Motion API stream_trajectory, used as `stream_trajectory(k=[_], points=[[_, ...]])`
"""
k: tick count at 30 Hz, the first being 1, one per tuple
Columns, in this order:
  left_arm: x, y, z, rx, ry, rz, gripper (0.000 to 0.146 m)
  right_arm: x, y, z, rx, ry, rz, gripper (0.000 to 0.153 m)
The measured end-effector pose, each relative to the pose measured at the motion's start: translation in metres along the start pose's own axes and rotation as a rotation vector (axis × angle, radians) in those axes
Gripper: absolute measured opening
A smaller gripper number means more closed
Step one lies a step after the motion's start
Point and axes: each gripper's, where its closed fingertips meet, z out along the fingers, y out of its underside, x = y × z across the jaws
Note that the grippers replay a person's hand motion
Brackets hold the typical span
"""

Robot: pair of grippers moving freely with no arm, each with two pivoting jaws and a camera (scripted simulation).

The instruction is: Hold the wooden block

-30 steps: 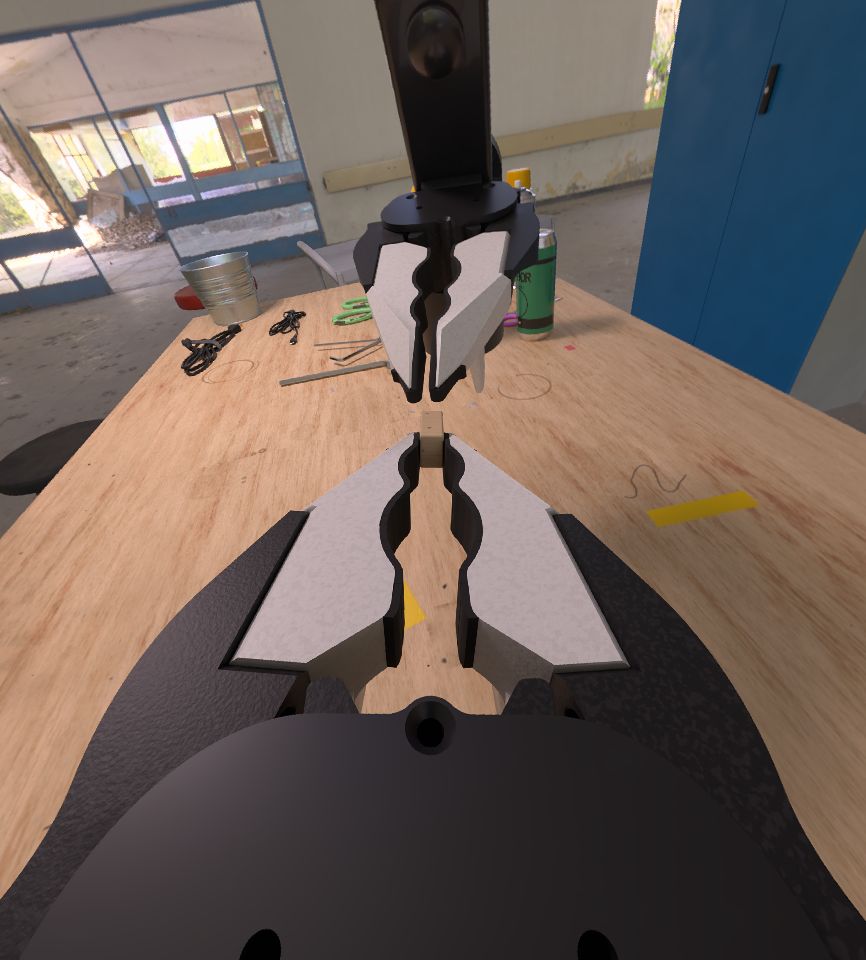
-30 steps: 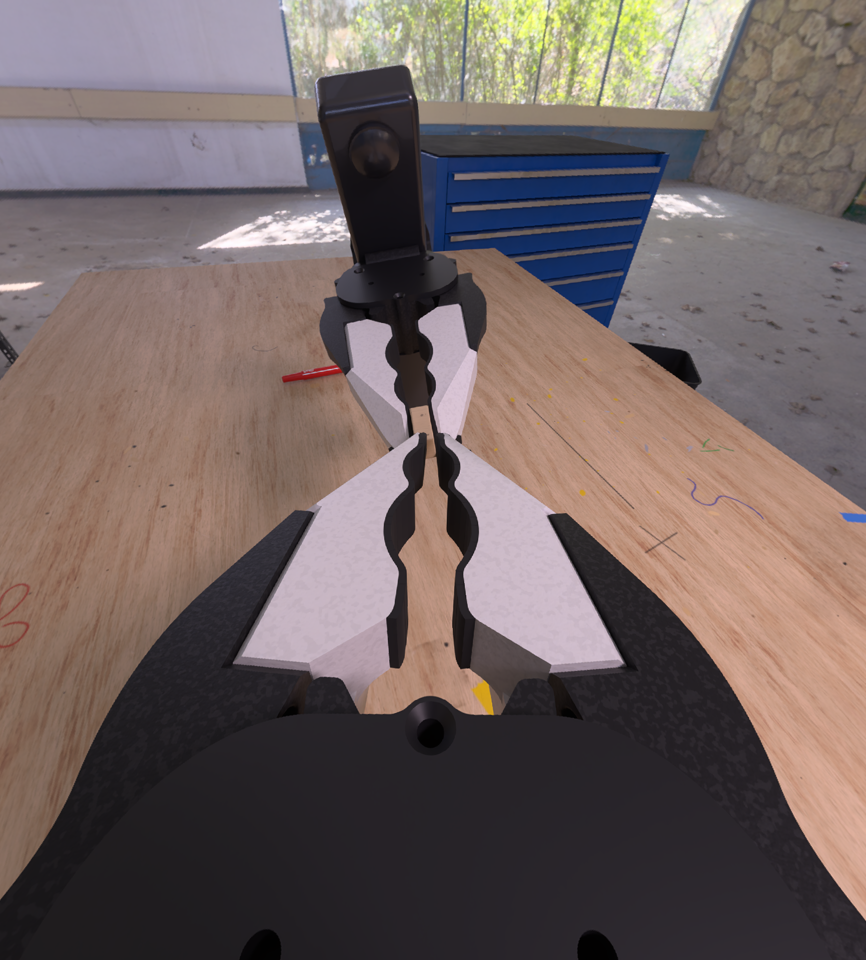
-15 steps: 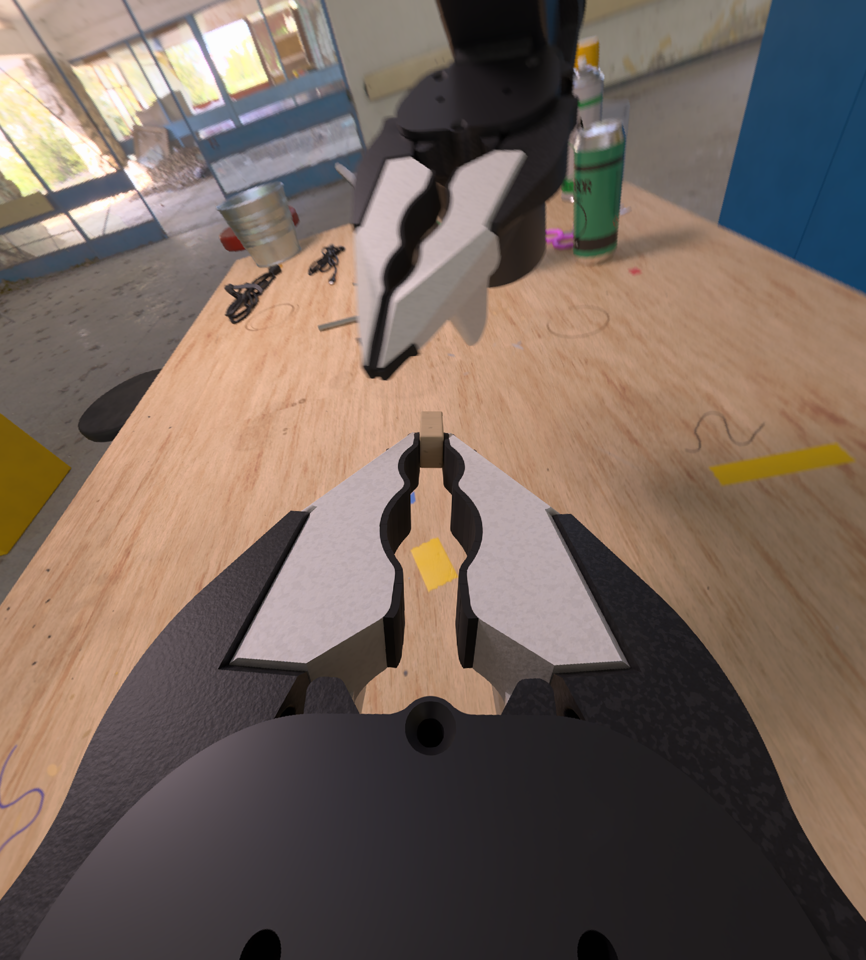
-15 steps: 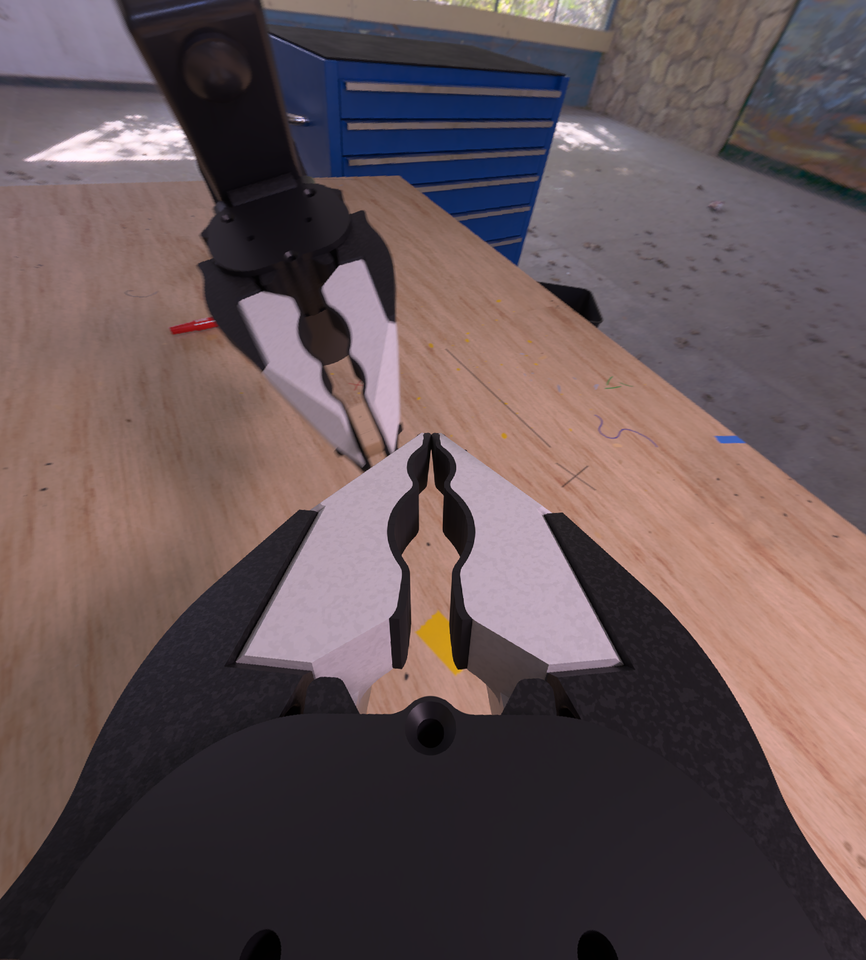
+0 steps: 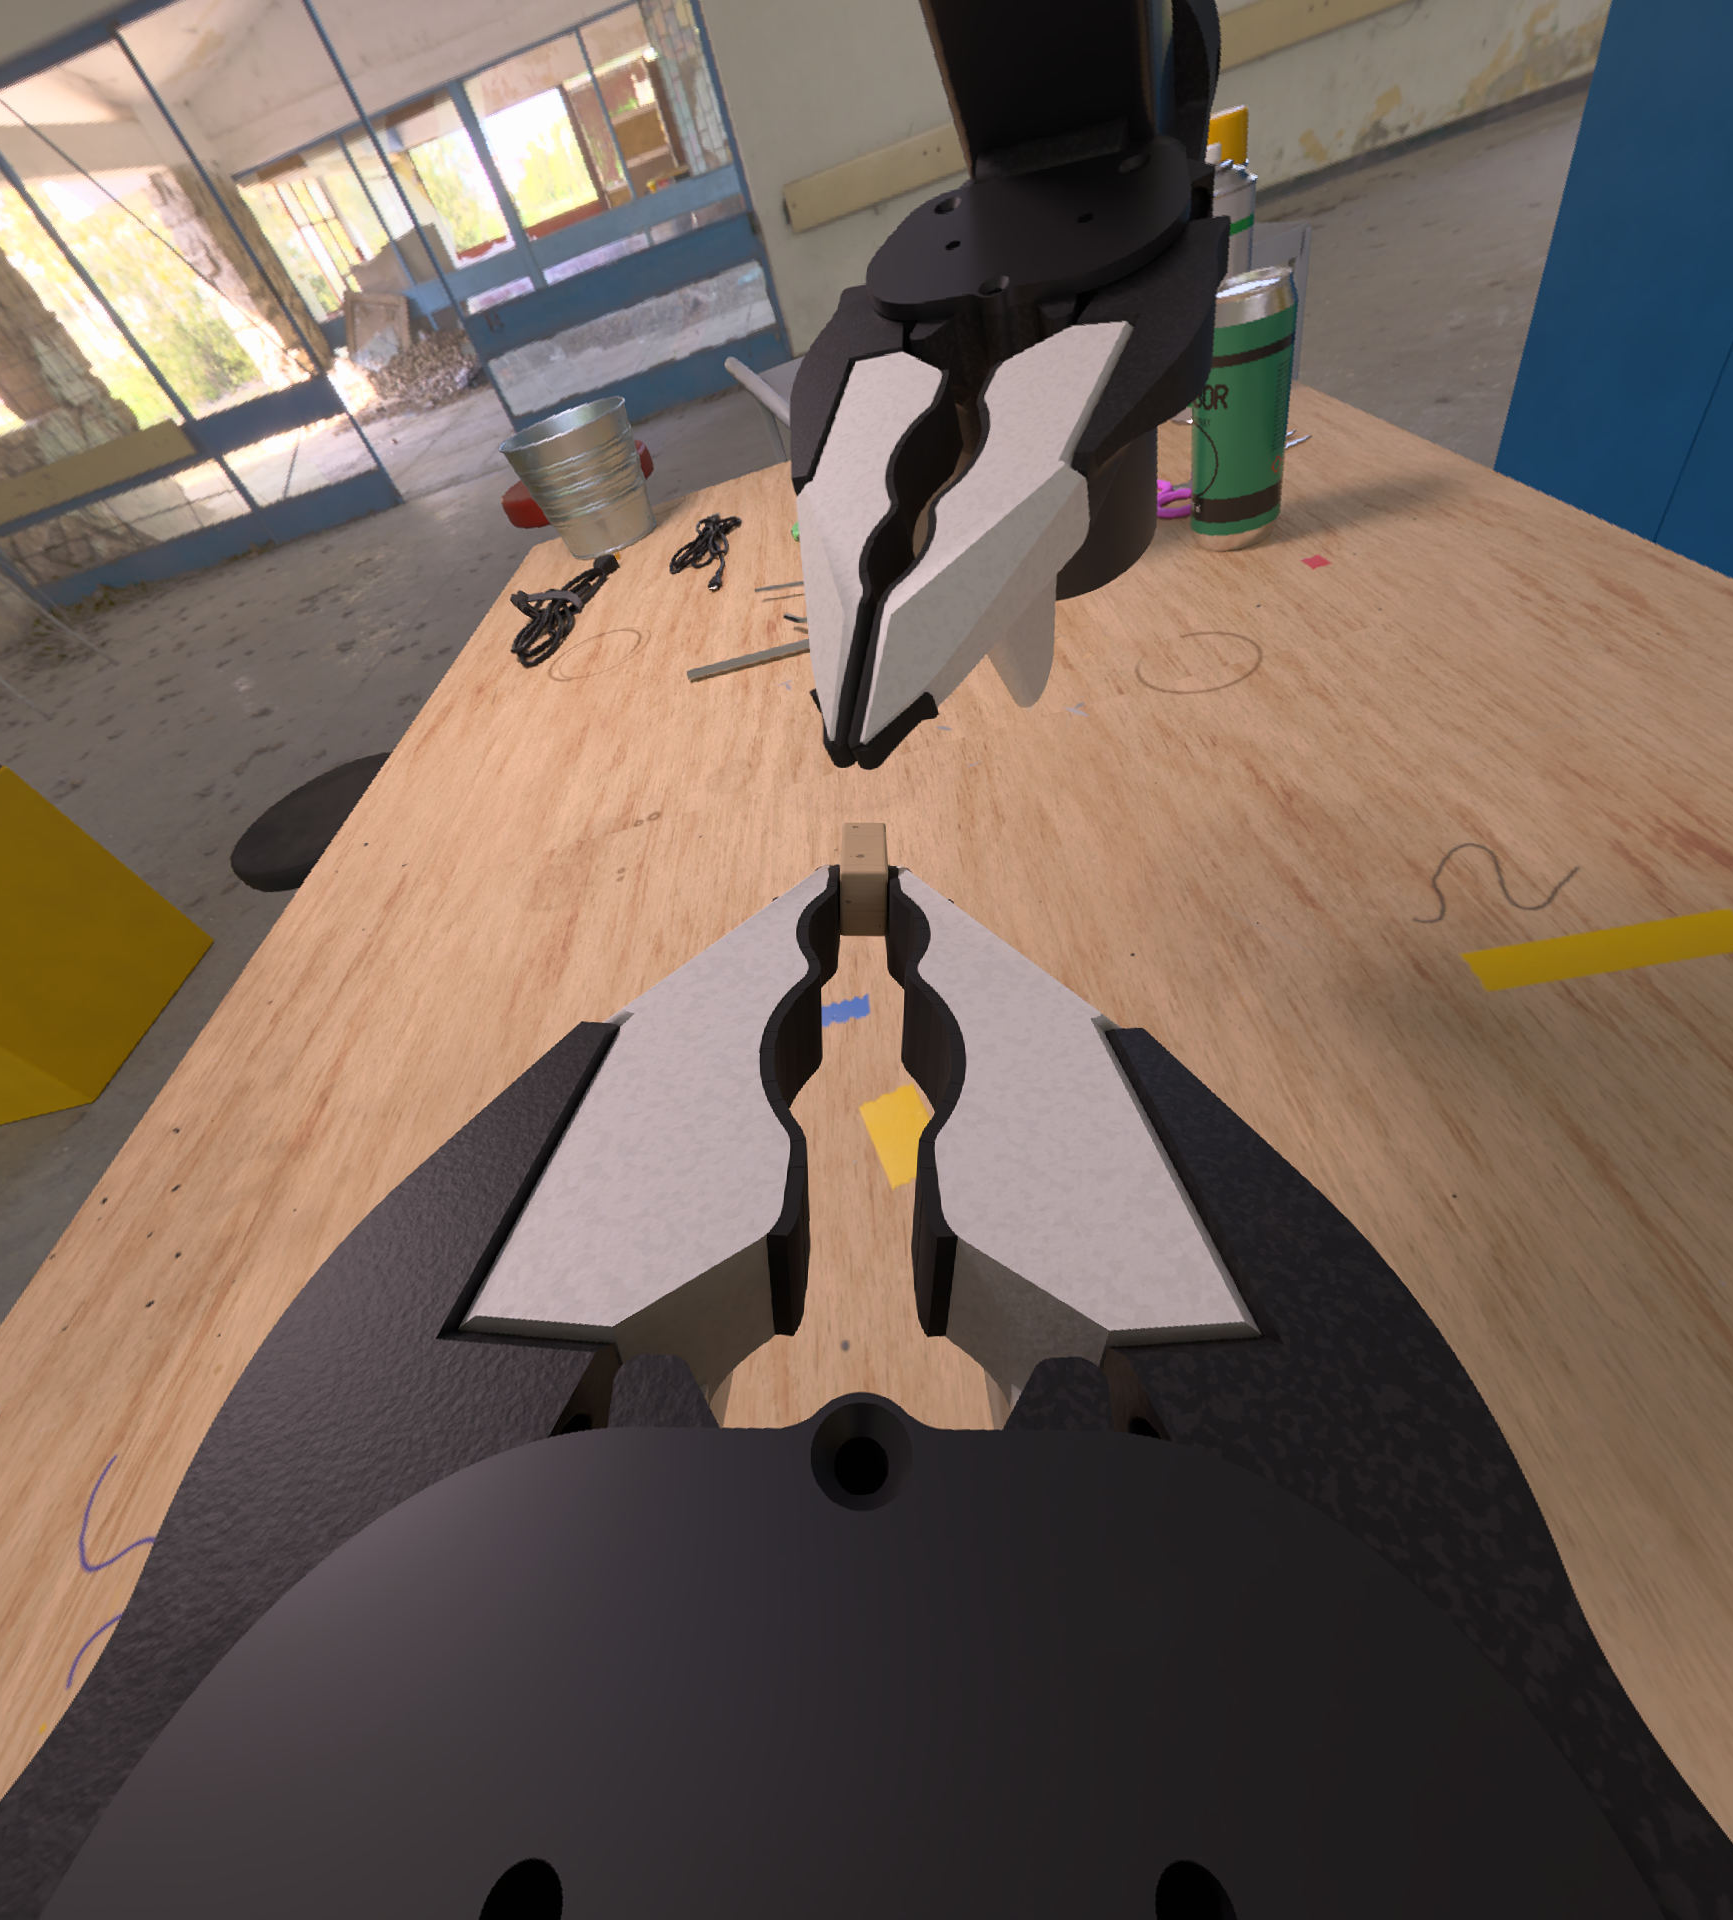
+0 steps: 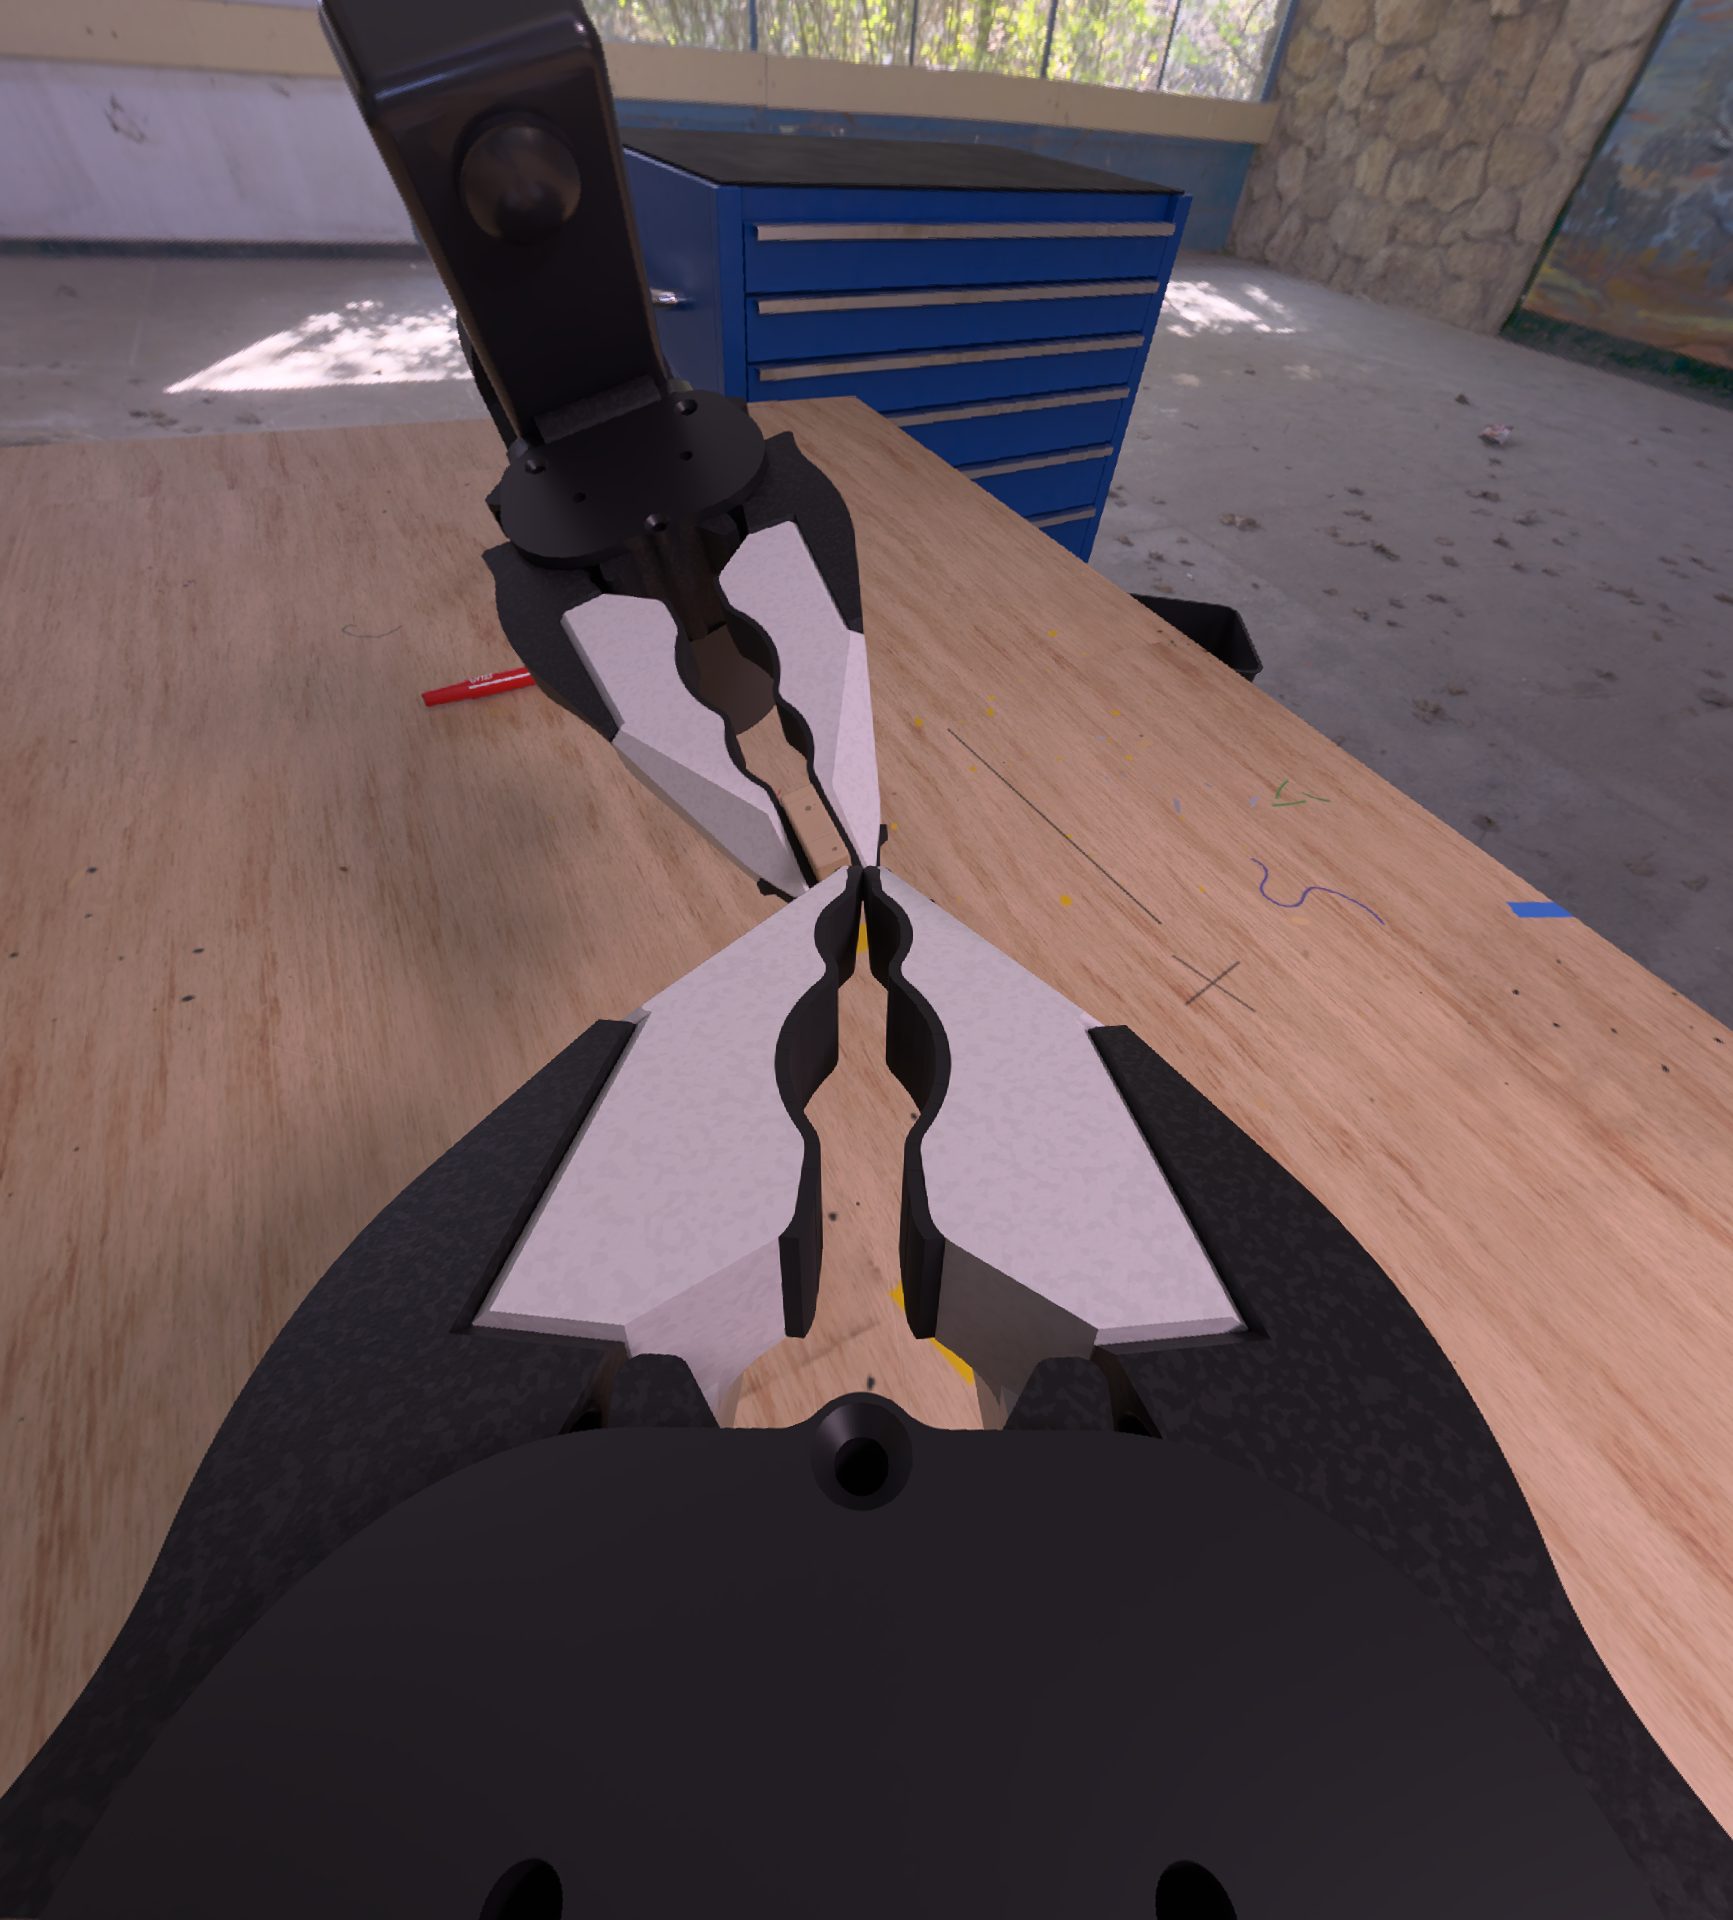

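The left claw [image 5: 863,883] pinches the wooden block [image 5: 863,878] between its tips; the block is a small pale-tan cuboid with smooth faces, held upright above the desk [image 5: 1257,1039] with its top standing proud of the tips. The claw's fingers [image 5: 654,1143] are flat speckled-grey plates with wavy black inner edges, set in a pebbled black body. Opposite hangs the right claw [image 5: 846,753], pressed together on nothing, its tips just beyond the block and apart from it. The desk is light plywood with a streaky grain; it bears yellow tape [image 5: 1610,945] and pen squiggles. Only the left wrist view shows the ribbed metal bucket [image 5: 581,478], black cables [image 5: 555,618] and a green can [image 5: 1241,416] with lettering. Only the right wrist view shows the red marker [image 6: 477,686], which carries small white print, and the blue drawer cabinet [image 6: 955,332]; there the block [image 6: 805,816] appears as a sliver between the far fingers.
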Motion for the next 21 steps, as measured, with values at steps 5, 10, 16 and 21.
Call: stream_trajectory(k=[5, 10, 16, 21], points=[[0.001, -0.001, 0.001, 0.010, 0.006, -0.011, 0.007, -0.003, 0.003, 0.001, -0.031, -0.006, -0.019, 0.005], [0.003, 0.000, 0.000, -0.014, 0.015, 0.020, 0.007, -0.005, 0.004, 0.002, -0.034, -0.030, -0.017, 0.006], [0.016, 0.011, 0.002, -0.125, 0.077, 0.123, 0.007, -0.016, 0.015, 0.001, -0.130, -0.124, -0.053, 0.002], [0.029, 0.024, 0.004, -0.200, 0.147, 0.166, 0.007, -0.017, 0.034, 0.000, -0.269, -0.137, -0.118, 0.000]])
